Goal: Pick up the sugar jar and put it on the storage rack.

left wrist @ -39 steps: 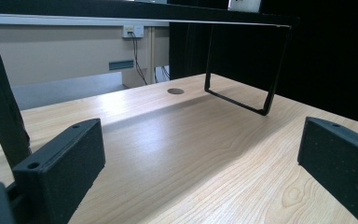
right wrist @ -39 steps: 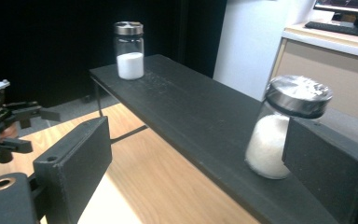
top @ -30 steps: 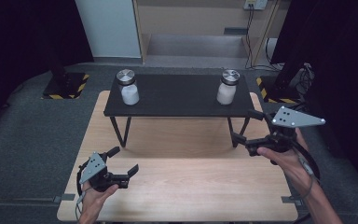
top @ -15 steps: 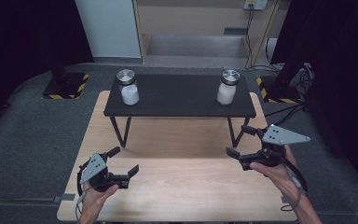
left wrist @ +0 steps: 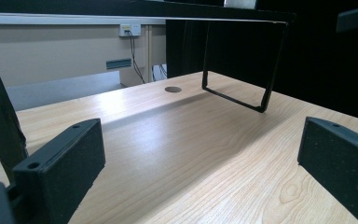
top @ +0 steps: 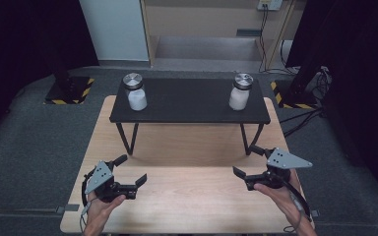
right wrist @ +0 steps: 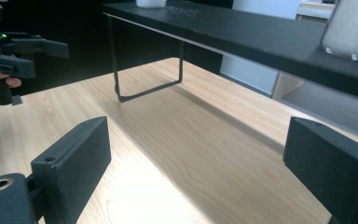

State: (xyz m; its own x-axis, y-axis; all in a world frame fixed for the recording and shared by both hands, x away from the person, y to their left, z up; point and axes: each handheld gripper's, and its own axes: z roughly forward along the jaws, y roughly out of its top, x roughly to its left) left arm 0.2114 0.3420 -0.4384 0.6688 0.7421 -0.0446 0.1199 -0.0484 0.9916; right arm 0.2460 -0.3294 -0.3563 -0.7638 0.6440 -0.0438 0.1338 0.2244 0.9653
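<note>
Jaws on my right gripper point(top: 250, 161) stand wide apart with nothing between them, low over the wooden table point(top: 192, 206) at about four o'clock in the high view. My left gripper point(top: 130, 169) is likewise spread and empty at about eight o'clock. The things nearest my tools are two white jars with round silver lids on the black shelf point(top: 189, 103): the left jar point(top: 137, 92) toward eleven o'clock, the right jar point(top: 240, 92) toward one o'clock, well apart from each other and from both grippers. The right gripper view catches the right jar's pale base point(right wrist: 354, 30) at two o'clock and my left gripper point(right wrist: 51, 46) at ten o'clock. The left gripper view looks under the shelf point(left wrist: 177, 9) and shows its thin wire leg point(left wrist: 235, 95) at one o'clock.
</note>
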